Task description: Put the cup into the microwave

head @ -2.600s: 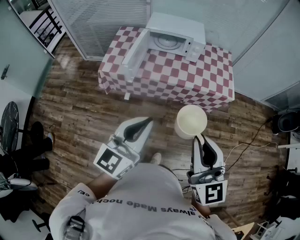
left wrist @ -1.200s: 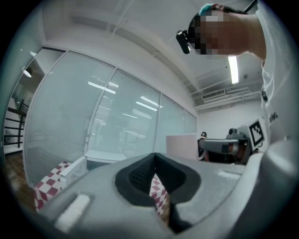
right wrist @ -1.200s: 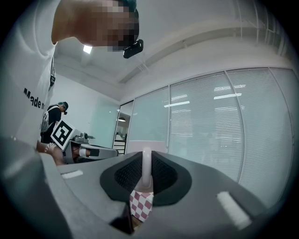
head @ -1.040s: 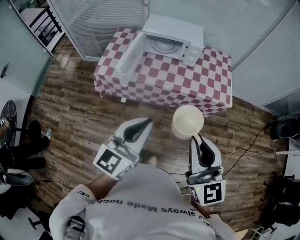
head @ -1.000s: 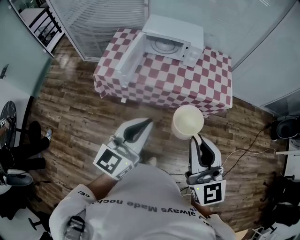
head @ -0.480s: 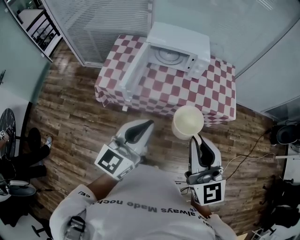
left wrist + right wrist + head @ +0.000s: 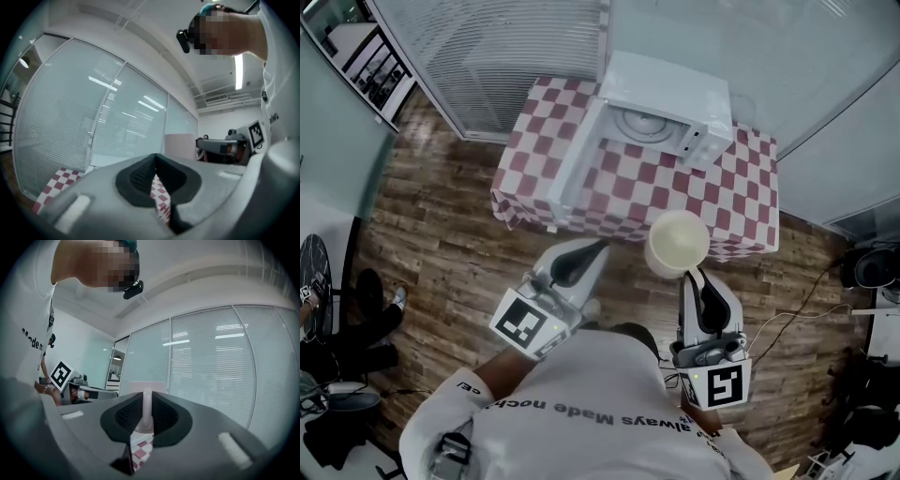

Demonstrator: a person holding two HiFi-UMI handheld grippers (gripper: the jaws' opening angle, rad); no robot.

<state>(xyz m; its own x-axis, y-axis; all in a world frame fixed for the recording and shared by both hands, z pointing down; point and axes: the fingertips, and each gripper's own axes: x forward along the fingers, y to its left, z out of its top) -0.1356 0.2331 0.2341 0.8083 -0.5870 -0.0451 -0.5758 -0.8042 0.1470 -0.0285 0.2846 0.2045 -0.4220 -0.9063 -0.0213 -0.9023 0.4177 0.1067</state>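
Observation:
A cream cup point(image 7: 677, 244) hangs upright over the wooden floor, just short of the table's front edge, with my right gripper point(image 7: 697, 275) shut on its near wall. In the right gripper view the cup's wall point(image 7: 146, 405) stands pinched between the dark pads. My left gripper point(image 7: 596, 247) is shut with nothing in it, level with the cup and to its left; its pads point(image 7: 140, 177) meet. The white microwave point(image 7: 671, 97) stands at the back of the checked table point(image 7: 731, 192). Its door point(image 7: 578, 161) is swung open to the left and the turntable point(image 7: 645, 123) shows inside.
Glass walls with blinds point(image 7: 497, 56) run behind the table. A cable point(image 7: 806, 281) trails over the floor at the right, near dark gear point(image 7: 867, 267). A person's shoes point(image 7: 380, 314) are at the far left. Wooden floor point(image 7: 441, 244) lies between me and the table.
The table and microwave have slid down and closer in the head view. Both grippers and the cup keep the same pose in front of me.

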